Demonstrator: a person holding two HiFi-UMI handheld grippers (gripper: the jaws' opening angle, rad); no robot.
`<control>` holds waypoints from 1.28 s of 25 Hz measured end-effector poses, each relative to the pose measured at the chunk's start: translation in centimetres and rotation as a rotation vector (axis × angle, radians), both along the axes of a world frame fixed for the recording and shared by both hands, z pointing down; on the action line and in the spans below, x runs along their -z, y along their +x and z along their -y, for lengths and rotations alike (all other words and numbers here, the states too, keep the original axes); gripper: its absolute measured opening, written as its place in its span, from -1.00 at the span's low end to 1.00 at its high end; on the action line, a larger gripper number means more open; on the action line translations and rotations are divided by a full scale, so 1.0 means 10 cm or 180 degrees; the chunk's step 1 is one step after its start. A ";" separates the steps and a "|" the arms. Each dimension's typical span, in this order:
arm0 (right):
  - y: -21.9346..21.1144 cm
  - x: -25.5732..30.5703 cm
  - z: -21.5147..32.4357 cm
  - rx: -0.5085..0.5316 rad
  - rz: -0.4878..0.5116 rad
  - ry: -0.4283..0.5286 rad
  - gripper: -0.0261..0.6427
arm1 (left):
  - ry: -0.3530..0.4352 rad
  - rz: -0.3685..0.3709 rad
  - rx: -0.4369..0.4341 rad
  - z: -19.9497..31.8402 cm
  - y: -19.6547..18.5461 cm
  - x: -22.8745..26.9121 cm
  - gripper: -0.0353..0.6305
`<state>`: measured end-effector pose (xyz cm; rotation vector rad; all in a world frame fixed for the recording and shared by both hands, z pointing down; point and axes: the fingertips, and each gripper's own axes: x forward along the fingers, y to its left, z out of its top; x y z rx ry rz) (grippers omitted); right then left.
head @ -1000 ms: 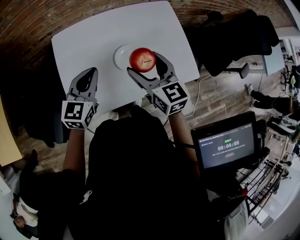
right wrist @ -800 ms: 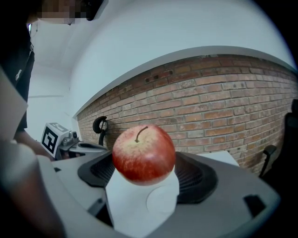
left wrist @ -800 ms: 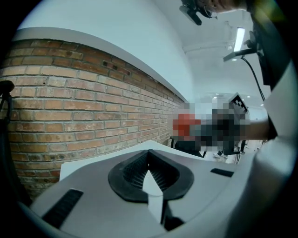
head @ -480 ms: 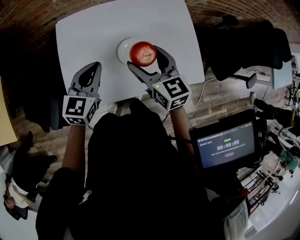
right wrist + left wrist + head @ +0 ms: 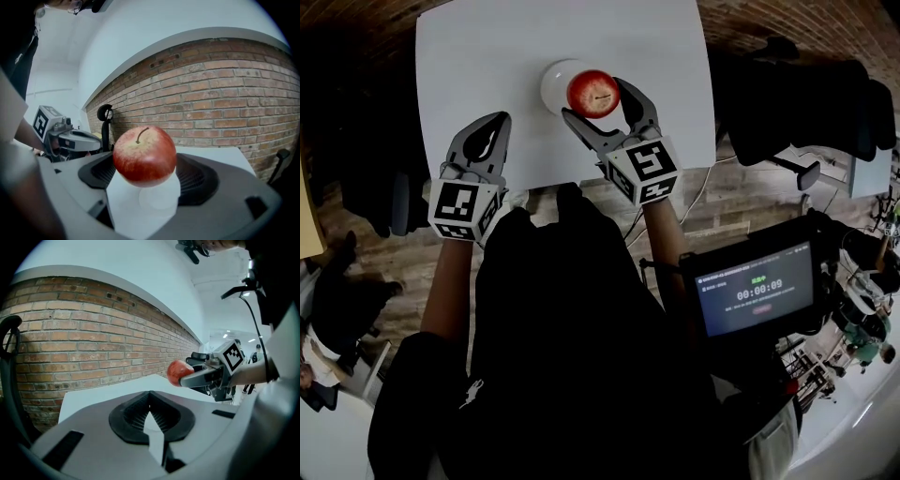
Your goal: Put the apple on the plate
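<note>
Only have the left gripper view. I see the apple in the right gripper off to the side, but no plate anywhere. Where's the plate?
Observer: Head view shows the white plate on the table. The apple covers its right part.
Operator: Apple down on it yet?
Observer: It doesn't look so. In the right gripper view the plate is a pale disc below the apple. The apple is clamped stem-up in the right gripper, seemingly clear of the plate.
Operator: Left gripper near the plate?
Observer: No. Head view has the left gripper apart from it, over the table's near edge, to the plate's left.
</note>
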<state>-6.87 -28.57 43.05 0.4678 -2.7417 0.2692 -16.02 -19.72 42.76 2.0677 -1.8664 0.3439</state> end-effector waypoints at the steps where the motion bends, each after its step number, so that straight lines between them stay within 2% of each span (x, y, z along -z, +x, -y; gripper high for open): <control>1: -0.01 -0.03 0.01 0.0017 -0.0002 0.0014 0.26 | -0.0019 -0.0005 0.0007 0.01 0.00 -0.03 -0.88; 5: -0.06 -0.15 0.03 0.0098 -0.0054 0.0008 0.26 | -0.0057 -0.0052 0.0059 0.02 0.00 -0.15 -0.88; 10: -0.06 -0.29 0.04 0.0180 -0.0145 -0.0015 0.26 | 0.0025 -0.0090 0.0137 0.08 0.04 -0.20 -0.88; 19: -0.22 -0.81 0.15 0.0336 -0.0329 -0.0096 0.26 | -0.0084 -0.0167 0.0260 0.07 0.06 -0.47 -0.88; 26: -0.28 -1.23 0.17 0.0459 -0.0563 -0.0035 0.26 | -0.0136 -0.0189 0.0429 -0.04 0.07 -0.52 -0.88; 32: -0.34 -1.35 0.17 0.0563 -0.0583 0.0043 0.26 | -0.0189 -0.0124 0.0562 -0.19 0.07 -0.48 -0.88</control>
